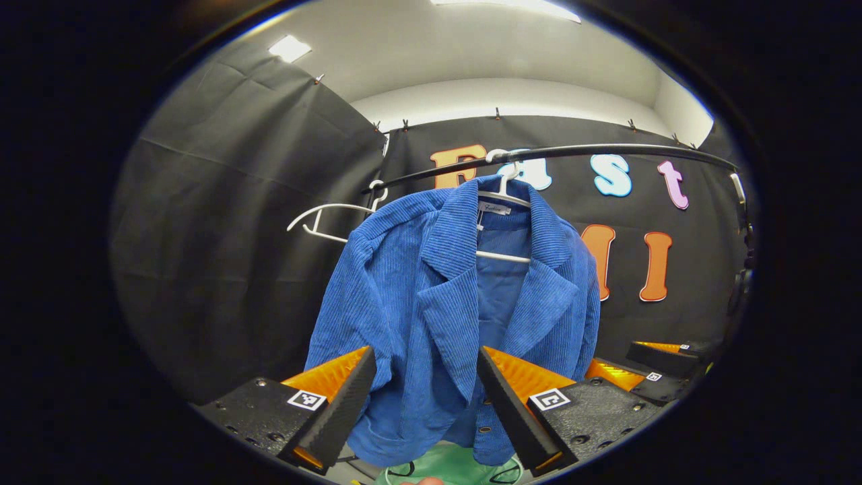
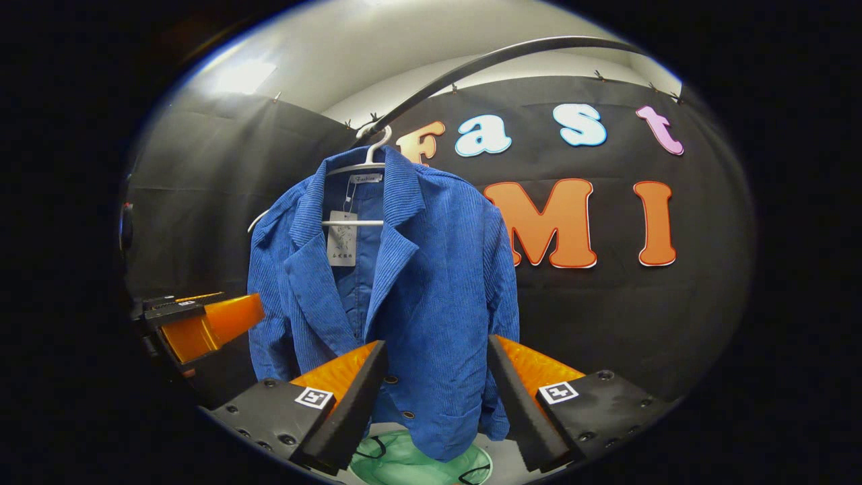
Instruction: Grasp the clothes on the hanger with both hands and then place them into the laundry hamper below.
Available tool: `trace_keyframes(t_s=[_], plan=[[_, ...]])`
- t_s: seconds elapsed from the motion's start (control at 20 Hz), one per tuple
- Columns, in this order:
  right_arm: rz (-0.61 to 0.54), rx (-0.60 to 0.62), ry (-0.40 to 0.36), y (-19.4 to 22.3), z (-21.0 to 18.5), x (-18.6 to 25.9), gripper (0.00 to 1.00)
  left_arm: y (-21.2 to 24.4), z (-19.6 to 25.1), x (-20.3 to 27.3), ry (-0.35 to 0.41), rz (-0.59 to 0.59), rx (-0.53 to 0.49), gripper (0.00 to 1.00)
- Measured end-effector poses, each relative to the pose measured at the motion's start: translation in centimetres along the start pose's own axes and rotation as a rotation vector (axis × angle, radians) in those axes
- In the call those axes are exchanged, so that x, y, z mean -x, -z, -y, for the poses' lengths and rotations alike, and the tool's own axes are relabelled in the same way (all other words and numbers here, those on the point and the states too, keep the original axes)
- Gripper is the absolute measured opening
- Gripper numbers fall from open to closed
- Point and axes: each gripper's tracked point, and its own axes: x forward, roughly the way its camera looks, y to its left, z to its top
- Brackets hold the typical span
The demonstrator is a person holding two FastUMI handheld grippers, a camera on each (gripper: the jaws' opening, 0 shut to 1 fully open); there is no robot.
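A blue corduroy jacket hangs on a white hanger from a black rail. My left gripper is open in front of the jacket's lower half, with the cloth showing between its fingers. In the right gripper view the same jacket hangs from its hanger, and my right gripper is open before its hem. The green laundry hamper sits on the floor right under the jacket; the hamper also peeks in below the hem. The right gripper appears far right, the left gripper far left.
A second, bare white hanger hangs on the rail to the left of the jacket. A paper tag dangles inside the collar. Black cloth walls close in behind and to the left.
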Motion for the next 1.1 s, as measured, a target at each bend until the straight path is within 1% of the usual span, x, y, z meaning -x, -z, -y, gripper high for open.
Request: trace_keyframes(t_s=[0.1, 0.25, 0.4, 0.5, 0.55, 0.6, 0.7, 0.75, 0.8, 0.9, 0.95, 1.0, 1.05, 1.1], plan=[[0.019, 0.037, 0.035, 0.0, -0.8, 0.2, 0.96, -0.4, -0.2, -0.6, 0.043, 0.007, -0.005, 0.92], [0.026, 0.069, 0.078, 0.4, -3.2, 0.4, 0.96, -1.0, -0.9, -1.3, 0.098, 0.015, -0.016, 0.92], [0.034, 0.068, 0.115, 0.4, -5.5, 1.3, 0.96, -2.0, -2.3, -1.9, 0.141, 0.039, 0.029, 0.92], [0.032, 0.052, 0.145, 0.6, -6.8, 2.0, 0.95, -1.8, -3.3, -2.7, 0.159, 0.031, 0.036, 0.92], [0.027, 0.05, 0.163, 0.7, -7.3, 2.4, 0.9, -1.6, -3.8, -2.8, 0.172, 0.024, 0.039, 0.95], [0.025, 0.049, 0.183, 0.7, -7.8, 2.7, 0.9, -1.5, -4.4, -2.9, 0.183, 0.02, 0.041, 0.92], [0.018, 0.038, 0.203, 0.7, -9.4, 3.4, 0.9, -1.4, -5.3, -2.9, 0.215, 0.017, 0.042, 0.92], [0.012, 0.018, 0.196, 0.4, -10.7, 3.7, 0.95, -1.5, -5.8, -2.8, 0.232, 0.018, 0.046, 0.92], [0.019, -0.011, 0.181, -0.3, -12.0, 4.1, 0.9, -1.5, -6.3, -2.7, 0.247, 0.022, 0.05, 0.92], [0.044, -0.069, 0.149, -2.4, -14.3, 4.6, 0.9, -1.2, -7.6, -2.8, 0.251, 0.017, 0.047, 0.98], [0.049, -0.055, 0.148, -3.4, -14.9, 4.6, 0.93, -0.9, -8.3, -2.8, 0.249, 0.008, 0.046, 0.95], [0.055, 0.007, 0.138, -4.8, -15.6, 4.4, 0.95, -0.6, -8.7, -2.9, 0.249, 0.0, 0.052, 0.95], [0.078, 0.078, 0.13, -6.5, -16.5, 4.0, 0.9, -0.4, -9.0, -2.9, 0.251, -0.005, 0.059, 0.95], [0.11, 0.126, 0.112, -8.3, -17.8, 3.6, 0.9, -0.4, -9.5, -2.9, 0.245, -0.004, 0.064, 0.92]])
